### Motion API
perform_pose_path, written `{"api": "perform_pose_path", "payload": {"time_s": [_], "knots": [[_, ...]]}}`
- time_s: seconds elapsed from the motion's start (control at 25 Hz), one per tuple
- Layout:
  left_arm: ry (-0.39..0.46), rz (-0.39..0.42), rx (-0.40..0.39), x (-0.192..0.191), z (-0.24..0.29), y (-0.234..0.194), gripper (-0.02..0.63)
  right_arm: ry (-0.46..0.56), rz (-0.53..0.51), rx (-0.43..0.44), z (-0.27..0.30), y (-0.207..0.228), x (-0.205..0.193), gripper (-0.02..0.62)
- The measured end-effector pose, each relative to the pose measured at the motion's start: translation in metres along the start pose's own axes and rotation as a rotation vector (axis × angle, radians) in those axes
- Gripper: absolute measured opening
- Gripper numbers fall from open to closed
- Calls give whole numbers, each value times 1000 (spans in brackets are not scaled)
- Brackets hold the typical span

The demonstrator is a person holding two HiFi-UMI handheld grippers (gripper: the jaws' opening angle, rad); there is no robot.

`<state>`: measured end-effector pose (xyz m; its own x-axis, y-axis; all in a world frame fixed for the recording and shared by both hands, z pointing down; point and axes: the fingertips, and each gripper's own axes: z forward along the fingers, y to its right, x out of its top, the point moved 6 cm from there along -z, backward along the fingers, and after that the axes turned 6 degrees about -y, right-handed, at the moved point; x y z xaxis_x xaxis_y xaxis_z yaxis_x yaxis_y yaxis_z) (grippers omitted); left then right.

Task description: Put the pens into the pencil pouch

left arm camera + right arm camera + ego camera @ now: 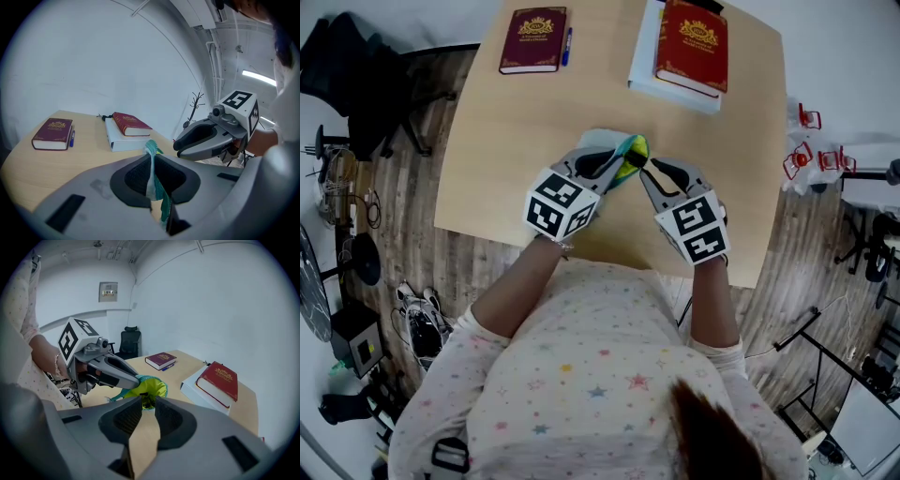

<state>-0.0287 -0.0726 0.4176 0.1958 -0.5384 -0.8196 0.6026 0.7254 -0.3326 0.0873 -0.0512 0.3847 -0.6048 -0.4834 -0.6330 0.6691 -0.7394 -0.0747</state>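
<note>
A teal pencil pouch [630,153] with a yellow-green lining hangs above the table's near edge. My left gripper [617,169] is shut on the pouch's teal rim [152,157], which stands up between its pads. My right gripper [647,169] points down at the pouch's open mouth [151,387]. Its jaws stand narrowly apart, and a small dark pen [147,400] fills the gap at their tips. In the right gripper view the left gripper [136,380] holds the rim from the left. A blue pen [567,45] lies beside a maroon book at the table's far side.
The maroon book [532,39] lies at the far left of the wooden table [506,150]. A red book [692,45] rests on a white binder [643,66] at the far right. Chairs, stands and cables crowd the floor around the table.
</note>
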Motion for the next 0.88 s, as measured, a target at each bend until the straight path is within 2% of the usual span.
{"api": "perform_pose_path", "payload": {"time_s": [0.2, 0.68, 0.88], "knots": [[-3, 4, -1, 0, 0, 1, 34, 26, 36, -25, -13, 7, -3, 71], [-10, 17, -7, 0, -1, 2, 34, 182, 163, -130, -47, 24, -8, 3], [-9, 18, 2, 0, -4, 1, 34, 252, 211, -166, -56, 28, -10, 0]]}}
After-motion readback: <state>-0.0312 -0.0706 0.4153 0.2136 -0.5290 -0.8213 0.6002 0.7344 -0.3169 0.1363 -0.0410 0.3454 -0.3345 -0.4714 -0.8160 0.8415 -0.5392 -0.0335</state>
